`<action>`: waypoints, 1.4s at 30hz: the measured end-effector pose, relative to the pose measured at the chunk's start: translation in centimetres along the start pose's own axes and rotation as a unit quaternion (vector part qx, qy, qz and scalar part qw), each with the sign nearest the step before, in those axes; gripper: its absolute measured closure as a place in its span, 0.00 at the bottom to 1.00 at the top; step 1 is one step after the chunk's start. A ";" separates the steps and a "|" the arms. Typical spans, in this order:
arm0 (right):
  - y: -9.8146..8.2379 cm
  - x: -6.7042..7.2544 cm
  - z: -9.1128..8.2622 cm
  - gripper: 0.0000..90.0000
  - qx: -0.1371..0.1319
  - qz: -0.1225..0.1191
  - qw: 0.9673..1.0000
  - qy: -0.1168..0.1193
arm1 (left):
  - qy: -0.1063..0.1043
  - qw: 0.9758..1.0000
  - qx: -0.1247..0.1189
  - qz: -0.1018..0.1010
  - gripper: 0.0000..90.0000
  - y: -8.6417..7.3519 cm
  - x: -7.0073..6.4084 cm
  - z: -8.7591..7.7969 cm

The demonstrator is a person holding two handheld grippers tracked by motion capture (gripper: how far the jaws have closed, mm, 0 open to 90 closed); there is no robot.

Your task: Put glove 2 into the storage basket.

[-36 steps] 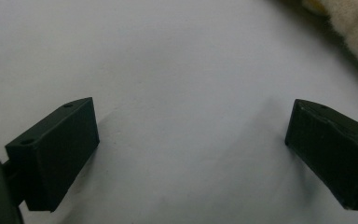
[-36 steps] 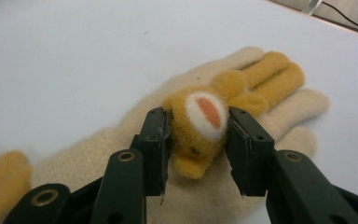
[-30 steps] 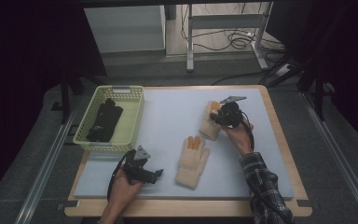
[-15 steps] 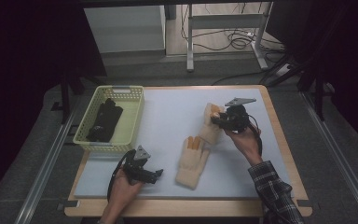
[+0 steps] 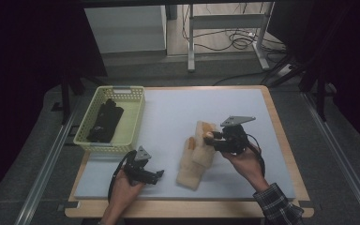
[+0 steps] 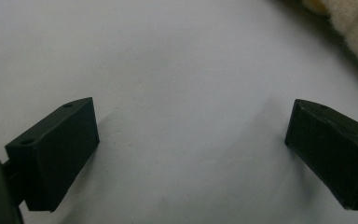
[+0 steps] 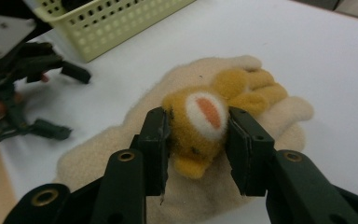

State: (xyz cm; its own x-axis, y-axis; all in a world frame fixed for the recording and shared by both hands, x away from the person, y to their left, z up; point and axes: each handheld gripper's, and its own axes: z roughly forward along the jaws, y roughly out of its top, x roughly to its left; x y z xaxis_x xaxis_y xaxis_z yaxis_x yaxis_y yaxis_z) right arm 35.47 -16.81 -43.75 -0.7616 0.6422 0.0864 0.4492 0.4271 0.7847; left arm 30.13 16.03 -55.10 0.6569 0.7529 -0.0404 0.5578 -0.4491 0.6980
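**Right gripper pinches one glove above the other**

The held glove (image 7: 200, 123) is clamped by its orange tip in the right gripper (image 7: 199, 154), jaws pressed on the fleece, just above the second glove (image 5: 191, 165) lying on the white mat (image 5: 168, 112). Two cream gloves in all. The left gripper (image 6: 191, 144) rests low on the mat, jaws wide with nothing between. One yellow basket (image 5: 133, 115) sits at the mat's left edge — dark items inside. The mat covers a wooden table (image 5: 281, 140); beyond, a grey floor and cables in a dim room
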 end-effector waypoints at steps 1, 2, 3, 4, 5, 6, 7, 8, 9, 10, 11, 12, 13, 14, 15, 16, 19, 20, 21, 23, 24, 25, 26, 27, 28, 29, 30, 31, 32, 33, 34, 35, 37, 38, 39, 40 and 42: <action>-0.2 0.5 0.0 0.67 0.002 -0.001 1.000 0.003 | 0.000 1.000 0.000 0.000 0.03 0.0 0.0 0.0; -0.4 0.9 0.1 0.67 0.003 -0.002 1.000 0.007 | 0.000 1.000 0.000 0.000 0.03 0.0 0.0 0.0; -0.6 1.4 0.1 0.67 0.007 -0.003 1.000 0.010 | 0.000 1.000 0.000 0.000 0.03 0.0 0.0 0.0; -0.8 1.9 0.3 0.67 0.010 -0.004 1.000 0.013 | 0.000 1.000 0.000 -0.001 0.03 0.0 0.0 0.0; -1.0 2.3 0.5 0.67 0.013 -0.005 1.000 0.015 | 0.000 1.000 0.000 -0.001 0.03 0.0 0.0 0.0; -1.2 2.6 0.6 0.67 0.016 -0.005 1.000 0.018 | 0.000 1.000 0.000 -0.001 0.03 0.0 0.0 0.0; -1.4 3.0 0.8 0.67 0.019 -0.006 1.000 0.021 | 0.000 1.000 0.000 -0.001 0.03 0.0 0.0 0.0; -1.5 3.2 1.0 0.67 0.021 -0.008 1.000 0.021 | 0.000 1.000 -0.001 -0.001 0.03 0.0 0.0 0.0; -1.7 3.4 1.2 0.67 0.022 -0.010 1.000 0.020 | 0.000 1.000 -0.001 -0.001 0.03 0.0 0.0 0.0; -1.8 3.6 1.4 0.67 0.025 -0.011 0.999 0.019 | 0.000 1.000 -0.001 -0.001 0.03 0.0 0.0 0.0; -1.9 3.8 1.6 0.67 0.027 -0.012 0.999 0.018 | 0.000 1.000 -0.001 0.000 0.03 0.0 0.0 0.0; -2.1 3.9 1.9 0.67 0.029 -0.013 0.999 0.016 | 0.000 1.000 -0.001 0.000 0.03 0.0 0.0 0.0; -2.2 4.0 2.2 0.67 0.033 -0.014 0.999 0.015 | 0.000 1.000 -0.001 -0.001 0.03 0.0 0.0 0.0; -2.3 4.1 2.4 0.67 0.033 -0.016 0.999 0.013 | 0.001 1.000 -0.001 0.000 0.03 0.0 0.0 0.0; -2.5 4.1 2.7 0.66 0.034 -0.015 0.999 0.013 | 0.000 1.000 -0.001 0.000 0.03 0.0 0.0 0.0; -2.6 4.1 3.0 0.66 0.036 -0.014 0.999 0.012 | 0.000 1.000 -0.001 -0.001 0.03 0.0 0.0 0.0; -3.0 4.2 3.8 0.66 0.042 -0.010 0.999 0.013 | 0.000 1.000 -0.001 -0.002 0.03 0.0 0.0 0.0; -3.2 4.2 4.0 0.66 0.043 -0.008 0.999 0.014 | 0.000 1.000 -0.001 -0.002 0.03 0.0 0.0 0.0; -3.3 4.2 4.3 0.66 0.043 -0.006 0.999 0.015 | 0.000 1.000 -0.001 -0.002 0.03 0.0 0.0 0.0; -3.6 4.2 4.8 0.65 0.044 -0.002 0.999 0.018 | 0.000 1.000 -0.001 -0.002 0.03 0.0 0.0 0.0; -3.7 4.2 5.0 0.65 0.045 -0.002 0.999 0.020 | 0.000 1.000 -0.001 -0.002 0.03 0.0 0.0 0.0; -3.8 4.3 5.3 0.64 0.046 -0.002 0.999 0.021 | 0.000 1.000 -0.001 -0.002 0.03 0.0 0.0 0.0; -3.9 4.4 5.5 0.64 0.047 -0.002 0.999 0.021 | 0.000 1.000 -0.001 -0.002 0.03 0.0 0.0 0.0; -4.0 4.4 5.8 0.63 0.045 -0.004 0.999 0.020 | 0.000 1.000 -0.001 -0.002 0.03 0.0 0.0 0.0; -4.1 4.5 5.9 0.62 0.044 -0.002 0.999 0.021 | 0.000 1.000 -0.001 -0.002 0.03 0.0 0.0 0.0; -4.1 4.5 6.1 0.60 0.041 -0.002 0.999 0.021 | 0.000 1.000 -0.001 -0.002 0.03 0.0 0.0 0.0; -4.1 4.5 6.2 0.59 0.041 -0.001 0.999 0.022 | 0.000 1.000 -0.001 -0.002 0.03 0.0 0.0 0.0; -4.1 4.5 6.2 0.57 0.040 -0.001 0.999 0.024 | 0.000 1.000 -0.001 -0.002 0.03 0.0 0.0 0.0; -4.1 4.4 6.2 0.55 0.039 -0.001 0.999 0.026 | 0.000 1.000 -0.001 -0.002 0.03 0.0 0.0 0.0; -4.0 4.4 6.0 0.54 0.039 -0.002 0.999 0.027 | 0.000 1.000 -0.001 -0.001 0.03 0.0 0.0 0.0; -4.0 4.4 5.8 0.52 0.037 -0.002 0.999 0.028 | 0.000 1.000 -0.001 -0.002 0.03 0.0 0.0 0.0; -3.9 4.3 5.6 0.52 0.034 -0.004 0.999 0.030 | 0.000 1.000 -0.001 -0.002 0.03 0.0 0.0 0.0; -3.8 4.2 4.8 0.51 0.028 -0.008 0.999 0.029 | 0.000 1.000 -0.001 -0.001 0.03 0.0 0.0 0.0; -3.8 4.1 4.4 0.51 0.025 -0.011 0.999 0.027 | 0.000 1.000 -0.001 -0.002 0.03 0.0 0.0 0.0; -3.8 4.0 3.9 0.52 0.023 -0.015 0.999 0.024 | 0.000 1.000 -0.001 -0.002 0.03 0.0 0.0 0.0; -3.8 3.9 3.5 0.53 0.021 -0.018 0.999 0.024 | 0.000 1.000 -0.001 -0.001 0.03 0.0 0.0 0.0; -4.1 3.6 2.7 0.57 0.016 -0.019 0.999 0.020 | 0.000 1.000 -0.001 -0.001 0.03 0.0 0.0 0.0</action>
State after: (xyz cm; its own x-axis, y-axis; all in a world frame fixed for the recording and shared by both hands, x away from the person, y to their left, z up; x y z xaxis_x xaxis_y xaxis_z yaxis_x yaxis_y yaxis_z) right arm 32.17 -14.52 -48.31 -0.7963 0.5994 0.0816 0.4331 0.4708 0.7686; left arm 30.11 16.01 -55.12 0.6553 0.7542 -0.0419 0.5585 -0.4464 0.6991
